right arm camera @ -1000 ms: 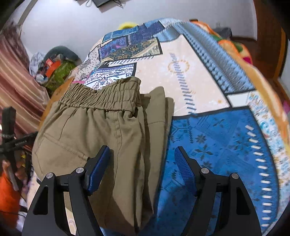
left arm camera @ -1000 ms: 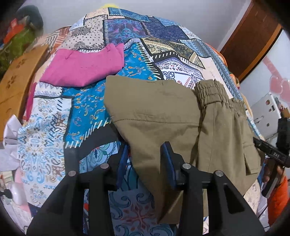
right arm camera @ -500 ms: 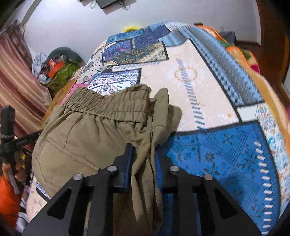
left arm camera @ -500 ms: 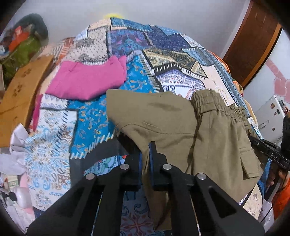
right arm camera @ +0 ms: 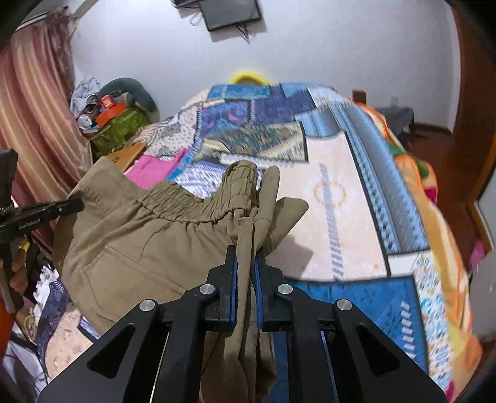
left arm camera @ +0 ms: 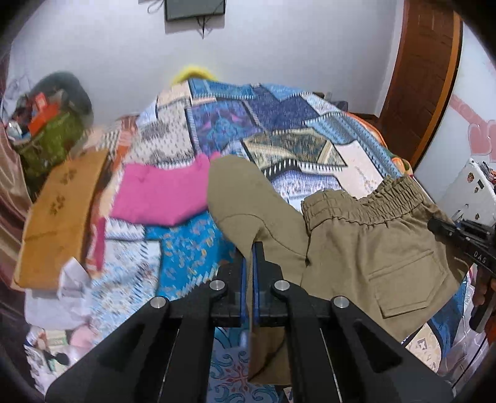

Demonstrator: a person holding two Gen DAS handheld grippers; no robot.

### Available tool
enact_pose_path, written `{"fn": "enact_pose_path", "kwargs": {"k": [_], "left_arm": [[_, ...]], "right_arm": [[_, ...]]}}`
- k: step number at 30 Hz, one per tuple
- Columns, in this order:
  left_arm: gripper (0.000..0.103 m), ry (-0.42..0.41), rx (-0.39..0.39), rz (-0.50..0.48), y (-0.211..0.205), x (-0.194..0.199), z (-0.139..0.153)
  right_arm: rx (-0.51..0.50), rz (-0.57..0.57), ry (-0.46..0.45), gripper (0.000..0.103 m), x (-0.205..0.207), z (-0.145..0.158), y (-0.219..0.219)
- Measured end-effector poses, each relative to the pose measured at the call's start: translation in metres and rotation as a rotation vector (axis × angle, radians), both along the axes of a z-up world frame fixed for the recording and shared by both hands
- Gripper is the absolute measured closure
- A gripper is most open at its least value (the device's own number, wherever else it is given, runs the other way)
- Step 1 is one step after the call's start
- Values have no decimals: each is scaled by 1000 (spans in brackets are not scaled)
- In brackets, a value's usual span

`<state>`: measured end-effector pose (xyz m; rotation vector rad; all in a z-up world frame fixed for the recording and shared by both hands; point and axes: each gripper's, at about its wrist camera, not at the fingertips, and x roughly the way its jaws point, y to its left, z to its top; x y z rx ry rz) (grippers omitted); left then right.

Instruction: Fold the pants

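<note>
My left wrist view looks along the left gripper [left arm camera: 248, 257], close over the bed [left arm camera: 279, 124]. My right wrist view does likewise along the right gripper [right arm camera: 246, 260]. Both share the pants [left arm camera: 372, 248] and far wall [right arm camera: 310, 46].

Khaki pants [left arm camera: 365, 248] folded, seemingly lifted; elastic waistband bunched.

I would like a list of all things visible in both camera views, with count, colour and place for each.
khaki pants: one, olive-khaki, lifted over the bed's near edge
pink garment: one, folded, on the bed, left of the pants
patchwork bedspread: one, mostly blue and cream, covering the bed
wooden board: one, tan, at the bed's left edge
wall screen: one, black, high on the wall
curtain: one, pink-brown, far left
left gripper: black, shut on pants
right gripper: black, shut on pants
</note>
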<state>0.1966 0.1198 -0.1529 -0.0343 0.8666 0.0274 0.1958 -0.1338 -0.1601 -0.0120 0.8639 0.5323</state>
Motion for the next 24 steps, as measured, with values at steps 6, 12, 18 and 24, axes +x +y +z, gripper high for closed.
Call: {"fn": "enact_pose_path", "kwargs": {"k": [6, 12, 18, 24], "left_arm": [[100, -62, 48, 26, 13, 3, 28], [100, -110, 73, 77, 44, 16, 48], [100, -133, 114, 134, 84, 43, 53], [100, -119, 137, 198, 132, 85, 39]], "right_arm": [[-8, 35, -78, 95, 10, 31, 23], [-41, 79, -157, 95, 29, 54, 57], [-54, 122, -202, 95, 58, 60, 97], [-52, 153, -209, 95, 92, 51, 144]]}}
